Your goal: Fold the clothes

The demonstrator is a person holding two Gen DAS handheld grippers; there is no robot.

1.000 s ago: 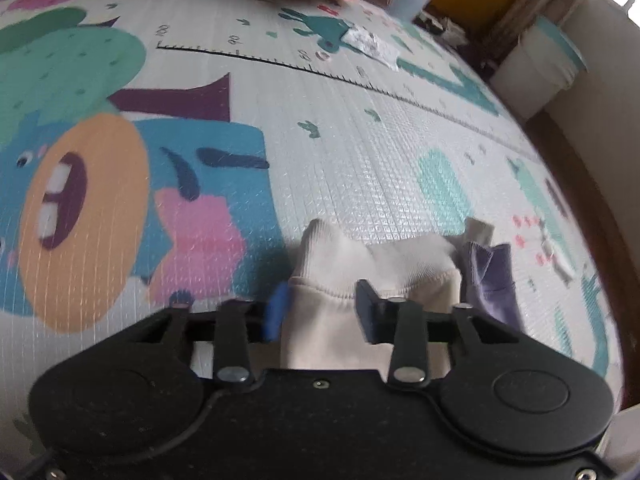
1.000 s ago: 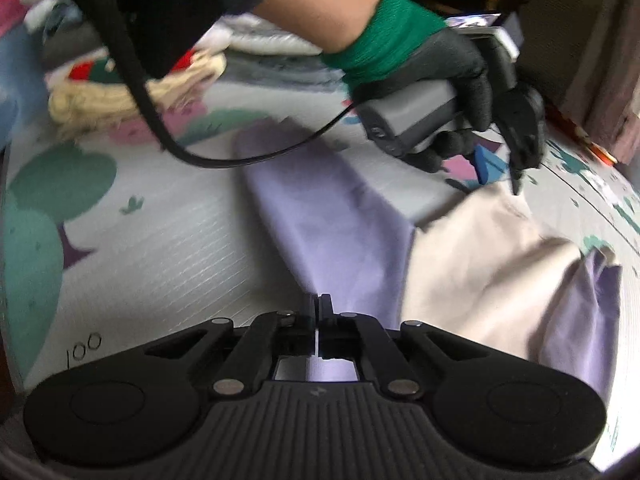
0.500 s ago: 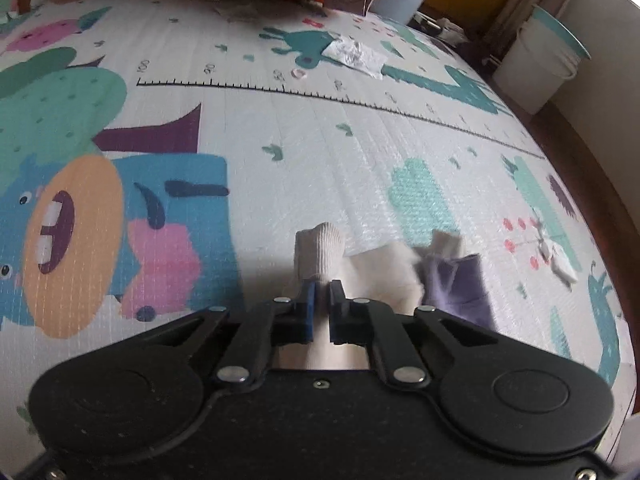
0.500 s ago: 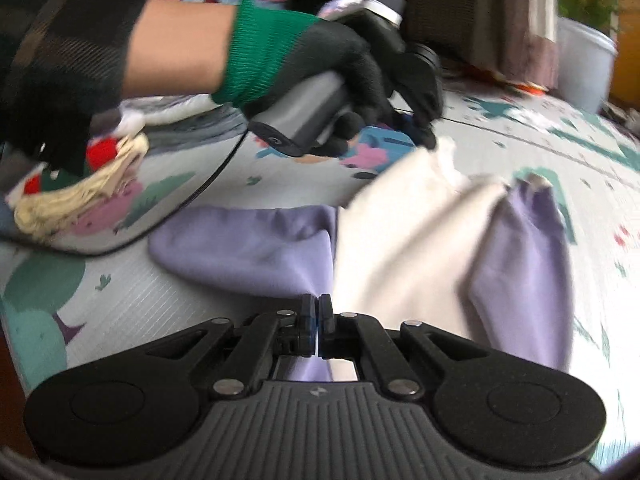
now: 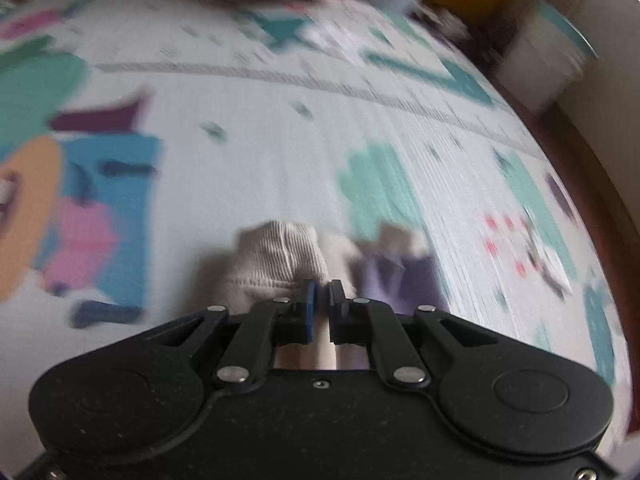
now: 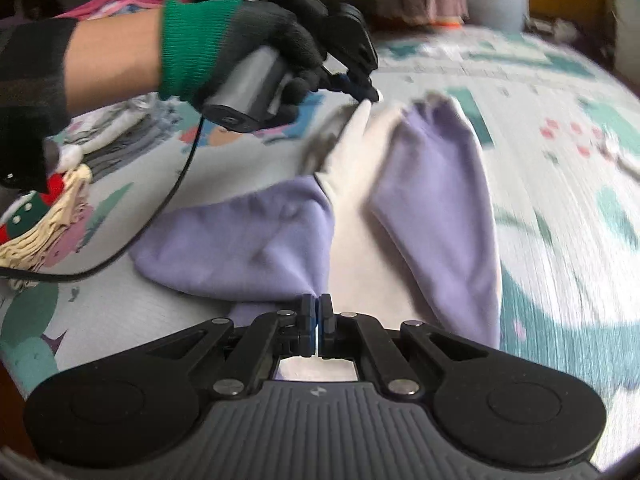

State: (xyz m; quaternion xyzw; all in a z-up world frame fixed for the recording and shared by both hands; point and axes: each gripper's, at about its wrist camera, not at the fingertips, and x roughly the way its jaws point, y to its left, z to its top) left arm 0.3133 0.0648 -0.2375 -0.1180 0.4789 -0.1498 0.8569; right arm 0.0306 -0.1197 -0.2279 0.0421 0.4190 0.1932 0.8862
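Note:
A cream and lilac sweatshirt (image 6: 360,216) is stretched over the play mat between my two grippers. My right gripper (image 6: 316,312) is shut on its near edge, where a lilac sleeve (image 6: 256,240) meets the cream body. My left gripper (image 5: 321,296) is shut on the cream ribbed hem (image 5: 280,256) at the far end, with a lilac sleeve end (image 5: 396,280) beside it. In the right wrist view a gloved hand (image 6: 256,48) holds the left gripper (image 6: 370,96), which pinches the cream edge lifted off the mat.
The colourful play mat (image 5: 260,152) spreads all around. A pile of other clothes (image 6: 60,200) lies at the left in the right wrist view. White buckets (image 5: 548,60) and a wall stand at the mat's far right edge. A black cable (image 6: 160,220) trails from the left gripper.
The left gripper closed on the ribbed hem and lifted it. Both grippers have carried the sweatshirt sideways across the mat, and the garment now hangs stretched between them. The right gripper rolled.

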